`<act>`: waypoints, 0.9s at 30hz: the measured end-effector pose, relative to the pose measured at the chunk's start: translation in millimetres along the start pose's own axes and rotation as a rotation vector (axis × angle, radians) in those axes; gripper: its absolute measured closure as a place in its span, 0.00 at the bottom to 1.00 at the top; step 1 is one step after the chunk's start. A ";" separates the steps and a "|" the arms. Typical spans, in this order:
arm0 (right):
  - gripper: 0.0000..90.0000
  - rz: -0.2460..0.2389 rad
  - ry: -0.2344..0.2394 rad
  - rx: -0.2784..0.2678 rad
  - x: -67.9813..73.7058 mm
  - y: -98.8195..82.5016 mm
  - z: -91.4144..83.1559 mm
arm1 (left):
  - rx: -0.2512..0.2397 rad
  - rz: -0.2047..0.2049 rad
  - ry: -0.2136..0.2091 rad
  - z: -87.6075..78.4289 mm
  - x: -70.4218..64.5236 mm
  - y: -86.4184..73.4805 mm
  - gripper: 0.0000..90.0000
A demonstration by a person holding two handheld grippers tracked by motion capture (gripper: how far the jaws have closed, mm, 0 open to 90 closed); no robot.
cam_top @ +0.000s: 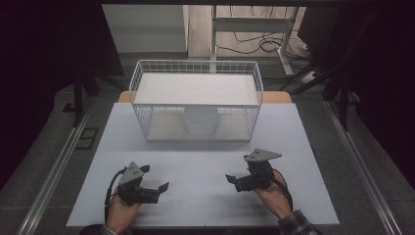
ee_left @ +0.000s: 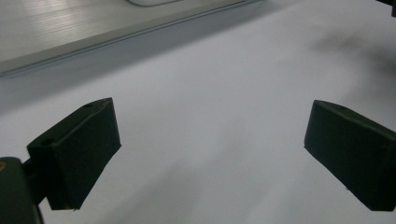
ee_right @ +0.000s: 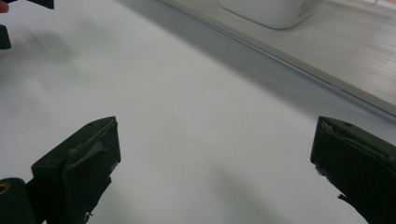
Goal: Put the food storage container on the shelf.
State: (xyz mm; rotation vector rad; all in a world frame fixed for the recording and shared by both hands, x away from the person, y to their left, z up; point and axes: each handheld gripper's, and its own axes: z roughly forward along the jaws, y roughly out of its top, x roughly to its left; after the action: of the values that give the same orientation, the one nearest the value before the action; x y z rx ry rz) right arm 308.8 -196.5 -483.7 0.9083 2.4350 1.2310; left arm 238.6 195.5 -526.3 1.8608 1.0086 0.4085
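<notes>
One white container (cam_top: 200,121) is what my grippers sit nearest to. It stands on the lower level of one white wire basket (cam_top: 196,99), roughly centred, under the flat white shelf (cam_top: 195,88) that spans the basket's top. It looks rounded; I can't tell if it's a bowl, pot or cup. In my right gripper view its base shows at the top edge (ee_right: 271,11), resting on the basket's pale floor (ee_right: 345,56). In my left gripper view a sliver of it shows at the top (ee_left: 149,2).

Two grippers, one per hand, both near the front edge of the table (cam_top: 205,166), well apart from the basket and from each other. Left gripper (cam_top: 157,189): jaws spread wide, nothing between them, just bare tabletop (ee_left: 210,140). Right gripper (cam_top: 233,180): same, jaws apart, holding nothing. They point inward toward each other.

Two hands: left hand (cam_top: 120,211), right hand (cam_top: 274,196) with a plaid cuff (cam_top: 296,224).

One table, one basket, one container.
</notes>
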 end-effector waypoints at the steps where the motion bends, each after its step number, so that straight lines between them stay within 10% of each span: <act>1: 0.01 0.000 0.000 0.000 0.0 0.0 0.0 | 0.000 0.000 0.000 0.0 0.0 0.0 0.04; 27: 0.00 0.092 -0.118 0.077 -9.5 -60.4 -41.9 | 0.064 -0.005 0.040 -18.4 8.3 -13.6 0.03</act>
State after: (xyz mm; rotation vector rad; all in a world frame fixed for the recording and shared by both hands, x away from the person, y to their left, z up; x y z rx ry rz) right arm 270.7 -255.7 -506.9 1.0933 2.3860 1.0862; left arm 225.4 215.6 -530.0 1.9135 1.0644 0.4165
